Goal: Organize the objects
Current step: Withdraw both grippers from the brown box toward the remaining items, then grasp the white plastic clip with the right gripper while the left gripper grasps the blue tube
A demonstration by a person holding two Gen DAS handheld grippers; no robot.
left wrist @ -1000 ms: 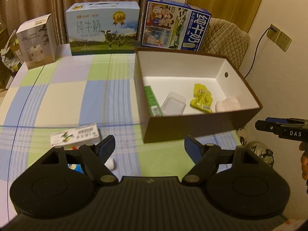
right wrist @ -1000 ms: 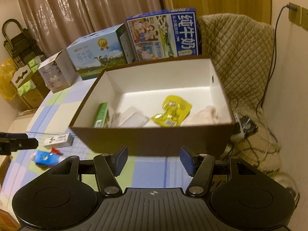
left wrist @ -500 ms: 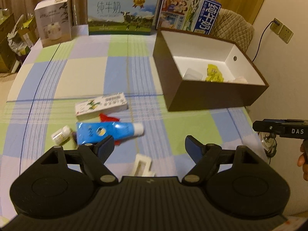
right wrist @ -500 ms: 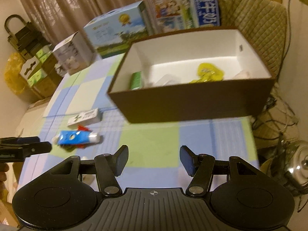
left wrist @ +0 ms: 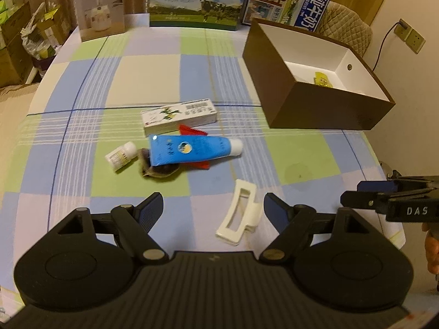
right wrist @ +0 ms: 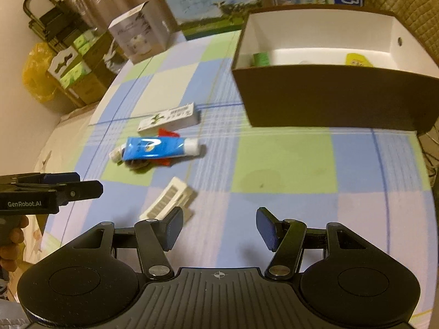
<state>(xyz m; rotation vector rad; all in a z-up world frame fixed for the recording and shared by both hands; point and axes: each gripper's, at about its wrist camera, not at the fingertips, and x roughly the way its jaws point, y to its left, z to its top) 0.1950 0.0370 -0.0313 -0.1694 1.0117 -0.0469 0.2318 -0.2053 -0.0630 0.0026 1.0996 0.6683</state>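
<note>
White hair claw clip [left wrist: 238,212]: lay flat on the checked tablecloth, nearest of the loose items to both grippers; in the left wrist view it sat between the two fingertips, closer to the right-hand one; in the right wrist view [right wrist: 168,201] it lay just ahead of that gripper's left fingertip, partly hidden behind it.
Left gripper [left wrist: 213,209]: jaws spread wide, holding nothing, hovering above the clip.
Right gripper [right wrist: 219,228]: jaws spread wide, empty, held over the tablecloth just right of the clip.
Blue tube [left wrist: 192,149]: lay beyond the clip, white cap pointing toward the brown box; it rested on top of a red plastic piece [left wrist: 189,130] and a dark, blurred item I could not identify.
Small white bottle [left wrist: 120,155]: on its side, just left of the tube's flat end.
White carton with a green sprig print [left wrist: 179,115]: just behind the tube, touching the red piece.
Brown box [left wrist: 307,101]: open-topped with a white lining, well beyond the clip to the right; a yellow packet [left wrist: 323,79] and a green pack [right wrist: 260,59] lay inside.
Checked tablecloth [left wrist: 131,76]: covered the table under everything.
Milk cartons [left wrist: 197,0]: stood along the far edge behind the brown box, with a white appliance box [left wrist: 100,6] to their left.
</note>
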